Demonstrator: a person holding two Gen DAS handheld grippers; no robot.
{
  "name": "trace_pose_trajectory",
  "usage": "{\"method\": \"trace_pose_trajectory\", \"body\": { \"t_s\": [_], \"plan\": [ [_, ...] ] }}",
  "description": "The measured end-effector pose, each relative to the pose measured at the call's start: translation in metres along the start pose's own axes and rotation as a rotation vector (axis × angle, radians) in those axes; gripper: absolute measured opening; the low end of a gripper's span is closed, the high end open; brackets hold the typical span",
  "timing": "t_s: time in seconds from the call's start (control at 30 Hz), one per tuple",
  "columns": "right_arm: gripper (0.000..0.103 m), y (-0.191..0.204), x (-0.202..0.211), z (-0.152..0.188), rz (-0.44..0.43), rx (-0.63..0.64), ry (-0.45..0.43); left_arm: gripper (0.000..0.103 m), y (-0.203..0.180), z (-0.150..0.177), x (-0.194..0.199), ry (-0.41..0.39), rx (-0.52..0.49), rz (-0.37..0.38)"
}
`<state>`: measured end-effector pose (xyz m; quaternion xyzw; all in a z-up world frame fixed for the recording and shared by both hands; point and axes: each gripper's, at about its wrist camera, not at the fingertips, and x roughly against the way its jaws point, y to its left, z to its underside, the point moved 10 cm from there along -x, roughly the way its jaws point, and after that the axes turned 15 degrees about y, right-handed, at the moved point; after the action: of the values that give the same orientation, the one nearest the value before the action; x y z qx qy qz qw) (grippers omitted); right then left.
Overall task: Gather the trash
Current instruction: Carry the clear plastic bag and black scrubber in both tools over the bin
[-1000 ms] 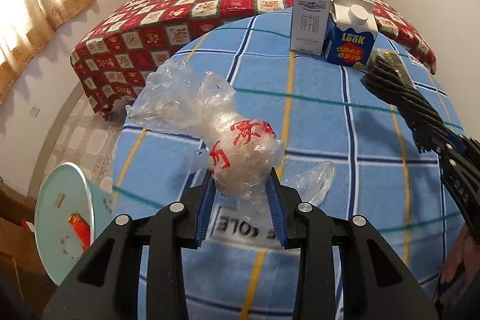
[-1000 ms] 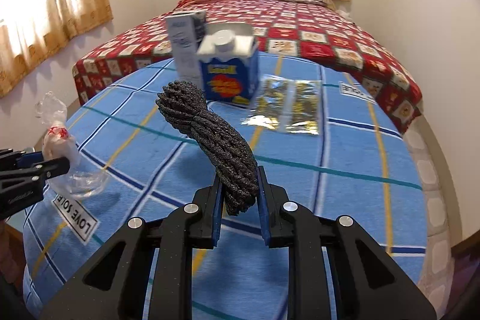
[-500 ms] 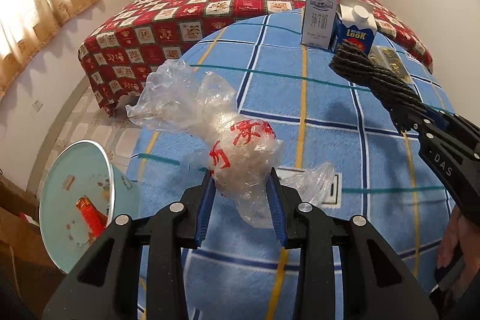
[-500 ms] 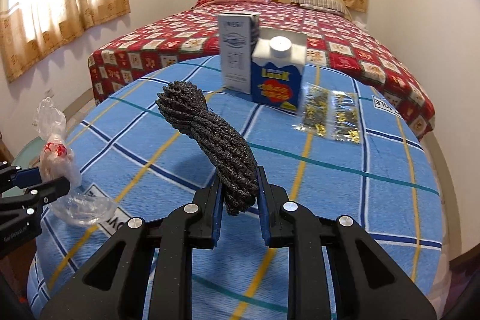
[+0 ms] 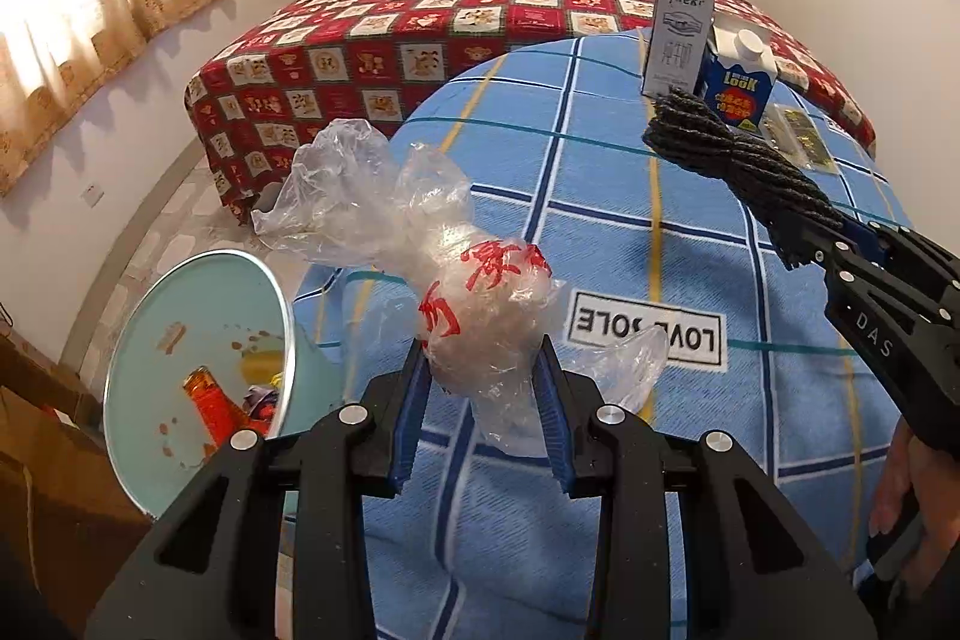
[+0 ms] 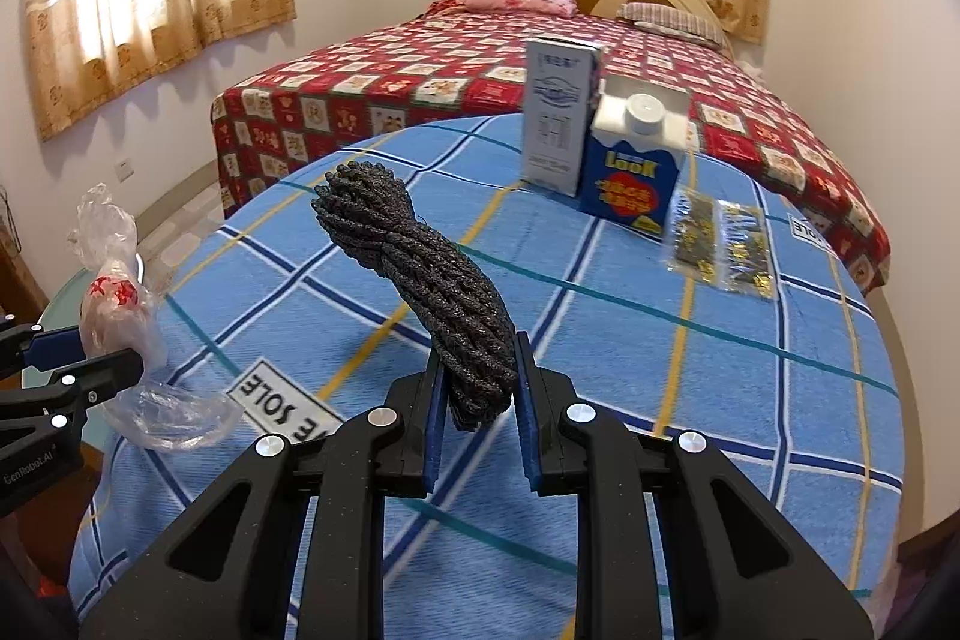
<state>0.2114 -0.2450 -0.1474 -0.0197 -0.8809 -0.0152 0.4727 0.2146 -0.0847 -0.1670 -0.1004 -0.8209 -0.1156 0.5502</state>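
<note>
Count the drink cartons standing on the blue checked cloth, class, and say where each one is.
2. A tall white carton stands near the far edge of the cloth; a shorter blue carton with a white screw cap stands right beside it. Others could be out of view.

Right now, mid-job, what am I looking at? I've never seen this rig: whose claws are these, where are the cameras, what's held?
No robot: a person holds two handheld clamps, each with a fisheye camera looking along its fingers. The left gripper pinches a crumpled plastic bag with red print; a bin sits below left. The right gripper clamps a dark rope bundle. On the blue checked cloth remain a white carton, a blue carton and two foil packets.
</note>
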Motion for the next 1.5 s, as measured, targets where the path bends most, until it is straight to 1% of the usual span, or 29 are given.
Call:
{"method": "trace_pose_trajectory", "body": {
  "t_s": [0.43, 1.2, 1.5],
  "plan": [
    [0.021, 0.046, 0.001, -0.001, -0.03, 0.067, -0.008, 0.034, 0.04, 0.016, 0.011, -0.013, 0.04, -0.034],
    [0.021, 0.124, -0.002, -0.008, -0.078, 0.191, -0.015, 0.035, 0.113, 0.045, 0.018, -0.009, 0.119, -0.132],
    [0.021, 0.147, -0.003, -0.01, -0.088, 0.236, -0.016, 0.035, 0.136, 0.055, 0.021, -0.007, 0.146, -0.154]
  ]
}}
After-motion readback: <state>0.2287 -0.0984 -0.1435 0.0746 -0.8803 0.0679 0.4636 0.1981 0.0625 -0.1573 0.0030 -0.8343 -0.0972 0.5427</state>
